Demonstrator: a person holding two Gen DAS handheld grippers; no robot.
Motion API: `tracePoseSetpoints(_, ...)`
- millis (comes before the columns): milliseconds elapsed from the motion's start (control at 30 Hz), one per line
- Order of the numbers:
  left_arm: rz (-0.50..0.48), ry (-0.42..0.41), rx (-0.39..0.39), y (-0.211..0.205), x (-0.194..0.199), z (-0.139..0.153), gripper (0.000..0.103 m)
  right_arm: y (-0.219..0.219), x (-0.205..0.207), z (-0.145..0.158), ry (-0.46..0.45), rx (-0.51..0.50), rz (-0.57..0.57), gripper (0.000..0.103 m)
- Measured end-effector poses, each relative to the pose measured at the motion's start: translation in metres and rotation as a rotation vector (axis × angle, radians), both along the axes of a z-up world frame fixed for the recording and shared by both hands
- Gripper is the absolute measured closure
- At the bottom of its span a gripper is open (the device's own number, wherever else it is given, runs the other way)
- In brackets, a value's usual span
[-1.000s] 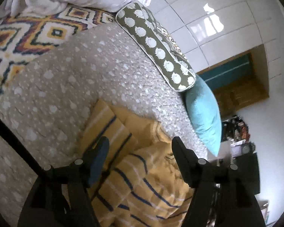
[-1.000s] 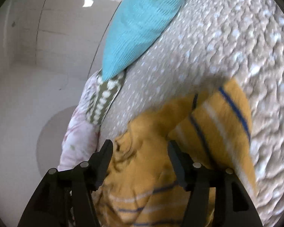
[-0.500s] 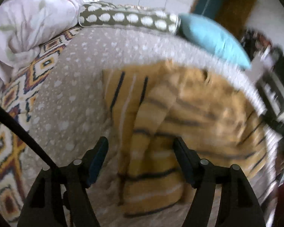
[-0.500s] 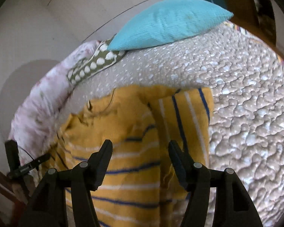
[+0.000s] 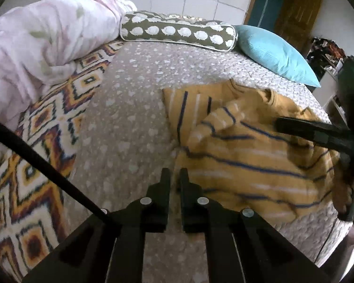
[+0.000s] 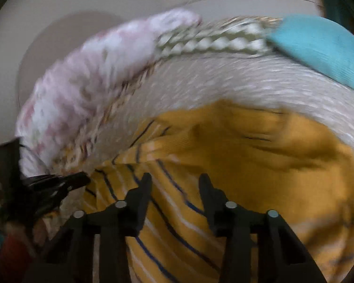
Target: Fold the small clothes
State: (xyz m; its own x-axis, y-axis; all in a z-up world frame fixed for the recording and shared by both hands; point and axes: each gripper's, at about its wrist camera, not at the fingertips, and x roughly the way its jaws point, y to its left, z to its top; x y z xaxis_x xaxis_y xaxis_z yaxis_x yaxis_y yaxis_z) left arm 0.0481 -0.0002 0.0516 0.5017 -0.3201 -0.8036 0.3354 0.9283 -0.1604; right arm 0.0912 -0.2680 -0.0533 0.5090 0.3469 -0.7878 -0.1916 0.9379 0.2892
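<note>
A mustard-yellow sweater (image 5: 247,160) with blue and white stripes lies crumpled on the grey dotted bedspread (image 5: 129,94), one sleeve folded across its body. My left gripper (image 5: 174,174) is shut at the sweater's left lower edge, and a bit of yellow cloth shows between its tips. From the right wrist view the left gripper (image 6: 85,180) touches that same edge. My right gripper (image 6: 175,184) hovers over the sweater (image 6: 259,165); its jaws are closing, with striped cloth lying flat in the gap. One of its fingers (image 5: 306,131) crosses the sweater's right side.
A pink floral duvet (image 5: 47,35) is heaped at the back left beside a diamond-patterned blanket (image 5: 35,141). An olive bolster (image 5: 177,31) and a teal pillow (image 5: 271,54) line the bed's far side. The bed's edge runs along the right. A black cable (image 5: 47,165) crosses the left.
The left gripper's jaws went from wide apart to shut at the sweater's edge. The right gripper's jaws narrowed as it swung across the sweater. Both views rolled.
</note>
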Motion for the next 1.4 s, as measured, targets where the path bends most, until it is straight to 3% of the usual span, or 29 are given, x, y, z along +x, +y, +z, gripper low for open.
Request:
tracePoseSetpoints(67, 0.015, 0.027, -0.072, 0.009, -0.011, -0.010, 0.087, 0.029, 0.025, -0.018, 0.041, -0.102, 0.038, 0.069)
tracePoseSetpoints(133, 0.044, 0.065, -0.154, 0.016, -0.017, -0.021, 0.080, 0.056, 0.051, -0.031, 0.042, -0.199, 0.059, 0.069)
tracePoseSetpoints(267, 0.077, 0.107, -0.268, 0.032, -0.022, -0.037, 0.072, 0.088, 0.100, -0.044, 0.055, -0.266, 0.049, 0.069)
tracePoseSetpoints(400, 0.064, 0.115, -0.277, 0.029, -0.017, -0.041, 0.063, 0.115, 0.130, -0.046, 0.041, -0.368, 0.061, 0.067)
tracePoseSetpoints(467, 0.039, 0.116, -0.281, 0.021, -0.016, -0.041, 0.052, 0.119, 0.136, -0.038, 0.036, -0.373, 0.053, 0.066)
tracePoseSetpoints(533, 0.022, 0.110, -0.266, 0.014, -0.014, -0.044, 0.052, 0.116, 0.133, -0.020, 0.008, -0.337, 0.039, 0.066)
tracePoseSetpoints(567, 0.015, 0.114, -0.248, 0.010, -0.012, -0.045, 0.063, 0.111, 0.128, -0.006, -0.007, -0.305, 0.035, 0.064)
tracePoseSetpoints(633, -0.004, 0.124, -0.201, 0.004, -0.009, -0.046, 0.096, 0.097, 0.113, 0.013, -0.020, -0.267, 0.035, 0.059)
tracePoseSetpoints(733, 0.018, 0.119, -0.157, 0.006, -0.007, -0.038, 0.098, 0.055, 0.079, 0.041, -0.040, -0.257, 0.024, 0.052)
tracePoseSetpoints(800, 0.053, 0.083, -0.108, 0.013, -0.006, -0.027, 0.098, 0.007, 0.043, 0.057, -0.045, -0.265, -0.026, 0.052)
tracePoseSetpoints(900, 0.075, 0.069, -0.133, 0.022, -0.011, -0.010, 0.097, -0.072, -0.009, 0.070, -0.047, -0.273, -0.164, 0.052)
tracePoseSetpoints(1000, 0.112, 0.029, -0.122, 0.028, -0.017, 0.001, 0.096, -0.153, -0.063, 0.073, -0.041, -0.364, -0.342, 0.051)
tracePoseSetpoints(1067, 0.129, 0.008, -0.121, 0.028, -0.024, 0.009, 0.095, -0.199, -0.095, 0.067, -0.006, -0.356, -0.431, 0.051)
tracePoseSetpoints(1100, 0.130, 0.002, -0.133, 0.025, -0.027, 0.012, 0.095, -0.210, -0.105, 0.065, 0.001, -0.344, -0.453, 0.051)
tracePoseSetpoints(1133, 0.128, -0.003, -0.139, 0.024, -0.032, 0.015, 0.087, -0.221, -0.116, 0.062, 0.002, -0.325, -0.470, 0.052)
tracePoseSetpoints(1167, 0.125, -0.012, -0.143, 0.020, -0.037, 0.018, 0.072, -0.228, -0.125, 0.059, -0.002, -0.299, -0.475, 0.053)
tracePoseSetpoints(1233, 0.119, -0.036, -0.146, 0.010, -0.050, 0.022, 0.056, -0.231, -0.132, 0.052, -0.014, -0.250, -0.470, 0.053)
tracePoseSetpoints(1400, 0.047, -0.023, -0.171, -0.024, -0.072, 0.017, 0.054, -0.208, -0.126, 0.028, -0.063, -0.114, -0.417, 0.053)
